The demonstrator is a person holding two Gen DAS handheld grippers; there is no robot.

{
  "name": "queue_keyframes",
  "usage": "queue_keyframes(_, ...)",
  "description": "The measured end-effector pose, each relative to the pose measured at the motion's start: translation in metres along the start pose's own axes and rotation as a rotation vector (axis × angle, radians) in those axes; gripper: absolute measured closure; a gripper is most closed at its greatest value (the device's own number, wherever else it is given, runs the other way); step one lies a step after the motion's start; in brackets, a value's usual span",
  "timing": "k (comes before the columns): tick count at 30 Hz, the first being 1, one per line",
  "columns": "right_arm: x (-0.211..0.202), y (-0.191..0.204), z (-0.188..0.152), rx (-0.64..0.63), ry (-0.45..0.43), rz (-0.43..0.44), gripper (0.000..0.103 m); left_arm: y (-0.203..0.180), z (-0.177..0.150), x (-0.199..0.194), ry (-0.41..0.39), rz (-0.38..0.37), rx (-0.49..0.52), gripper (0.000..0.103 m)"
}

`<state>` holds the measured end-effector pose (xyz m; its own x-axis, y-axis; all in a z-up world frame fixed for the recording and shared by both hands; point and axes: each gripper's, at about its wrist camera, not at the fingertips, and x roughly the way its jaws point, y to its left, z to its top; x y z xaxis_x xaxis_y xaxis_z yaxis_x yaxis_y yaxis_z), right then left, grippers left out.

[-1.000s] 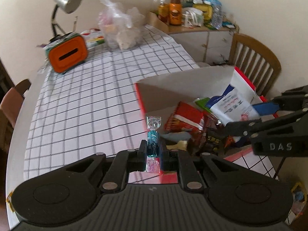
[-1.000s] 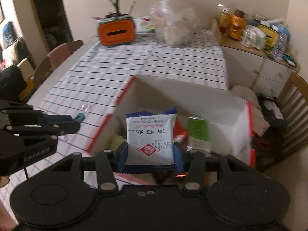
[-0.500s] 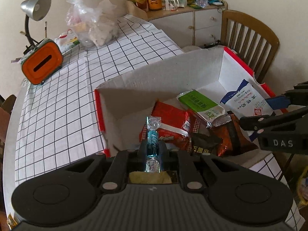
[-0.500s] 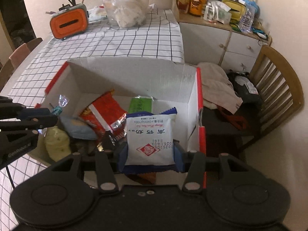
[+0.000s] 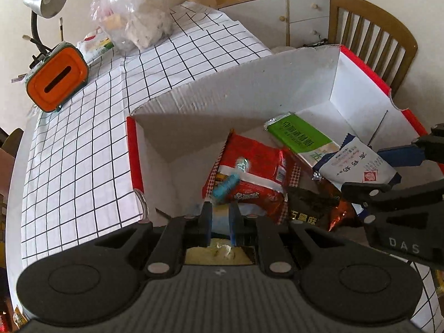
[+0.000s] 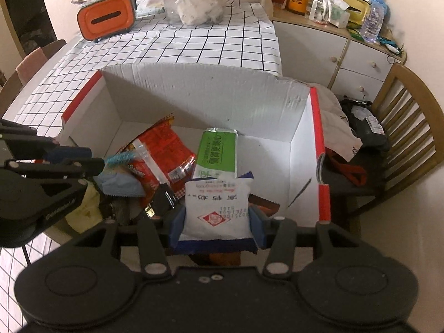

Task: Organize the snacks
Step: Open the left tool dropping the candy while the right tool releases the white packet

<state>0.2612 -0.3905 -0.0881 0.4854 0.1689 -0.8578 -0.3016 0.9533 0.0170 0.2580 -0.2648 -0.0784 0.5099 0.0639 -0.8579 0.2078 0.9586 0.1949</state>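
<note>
Snacks are being lowered into the box [image 6: 299, 144]: white packet [image 6: 216, 211] is clamped in the right claw [image 6: 216, 222]; blue candy [image 5: 225, 187] is tilting from the shut left claw [image 5: 220, 216].

A: How is the left gripper [image 5: 220, 212] standing?

B: It is tipped steeply downward, jaws drawn in to a narrow gap. A wrapped candy [image 5: 225, 188] sticks out crooked from the fingertips, pinched only by its near end. It is blurred, so I can't judge the grip any more closely.

A: And the right gripper [image 6: 216, 216]?

B: It has the same steep downward tilt. Its blue pads [image 6: 177, 220] stand further apart and press on both sides of a white packet [image 6: 216, 194], which sits upright between them.

A: Where are they relative to each other?

B: They are side by side but apart, fingertips angled toward each other. No hand or sleeve shows in either view.
</note>
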Motion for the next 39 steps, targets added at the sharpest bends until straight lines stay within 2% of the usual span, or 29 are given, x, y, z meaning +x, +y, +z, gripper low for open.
queue_keyframes(3,-0.003,0.000,0.001,0.000,-0.007,0.010,0.052,0.002,-0.001,-0.001,-0.004,0.003,-0.009,0.091)
queue_keyframes(5,-0.007,0.001,0.002,-0.001,-0.018,0.017,0.045,0.004,-0.001,-0.004,-0.007,-0.003,-0.017,0.091)
queue_keyframes(7,-0.012,0.001,0.001,0.005,-0.039,0.024,0.035,0.006,-0.001,-0.006,-0.009,-0.011,-0.026,0.091)
queue_keyframes(14,-0.030,0.001,0.003,0.019,-0.072,0.054,0.032,0.015,-0.007,-0.021,-0.022,-0.034,-0.054,0.090)
queue_keyframes(16,-0.036,0.003,0.002,0.020,-0.082,0.066,0.027,0.017,-0.009,-0.026,-0.032,-0.034,-0.054,0.089)
queue_keyframes(22,-0.053,0.014,0.001,0.010,-0.107,0.094,0.023,0.027,-0.017,-0.042,-0.063,-0.039,-0.069,0.085)
queue_keyframes(28,-0.067,0.030,0.001,0.010,-0.126,0.136,0.021,0.046,-0.029,-0.059,-0.101,-0.046,-0.098,0.067)
queue_keyframes(29,-0.070,0.034,0.001,0.008,-0.130,0.145,0.021,0.051,-0.031,-0.061,-0.105,-0.047,-0.107,0.059)
queue_keyframes(32,-0.076,0.047,0.001,0.003,-0.142,0.154,0.020,0.066,-0.040,-0.069,-0.126,-0.046,-0.137,0.043)
queue_keyframes(35,-0.082,0.061,0.001,0.006,-0.159,0.165,0.012,0.081,-0.050,-0.077,-0.141,-0.035,-0.157,0.041)
queue_keyframes(37,-0.083,0.070,0.001,0.004,-0.163,0.175,0.011,0.091,-0.058,-0.081,-0.142,-0.025,-0.169,0.039)
queue_keyframes(39,-0.084,0.080,0.001,-0.002,-0.161,0.189,0.010,0.102,-0.066,-0.085,-0.149,-0.010,-0.182,0.034)
